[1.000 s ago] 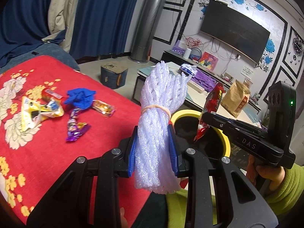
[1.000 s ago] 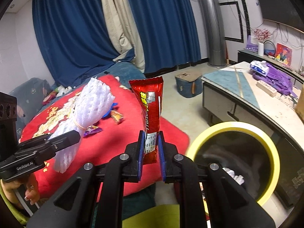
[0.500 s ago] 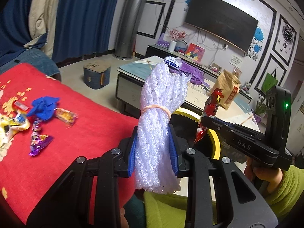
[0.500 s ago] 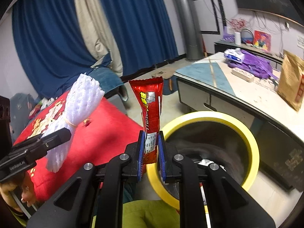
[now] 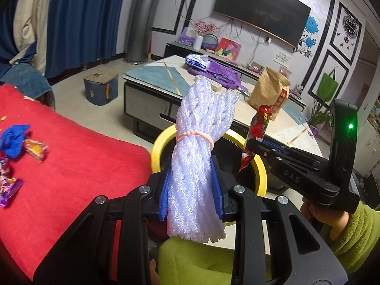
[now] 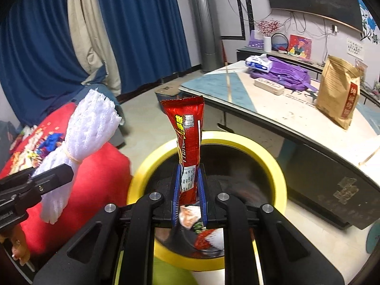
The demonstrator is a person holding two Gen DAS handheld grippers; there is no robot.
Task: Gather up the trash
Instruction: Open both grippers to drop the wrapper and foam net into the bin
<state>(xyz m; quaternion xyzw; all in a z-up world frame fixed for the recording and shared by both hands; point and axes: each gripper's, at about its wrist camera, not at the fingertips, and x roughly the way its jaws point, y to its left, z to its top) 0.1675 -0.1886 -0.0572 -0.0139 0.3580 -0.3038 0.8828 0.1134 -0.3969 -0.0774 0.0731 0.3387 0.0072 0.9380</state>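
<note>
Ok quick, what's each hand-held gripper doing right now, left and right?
Left hand-held gripper: closed on the white foam net bundle.
Right hand-held gripper: closed on the red snack wrapper, above the yellow-rimmed trash bin.

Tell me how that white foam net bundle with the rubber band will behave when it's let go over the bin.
The white foam net bundle probably weighs little: it is airy mesh. It seems springy, since it narrows where the left gripper and the orange rubber band squeeze it, so it may puff back out. It should drop softly into the yellow-rimmed bin, though it may bounce.
</note>
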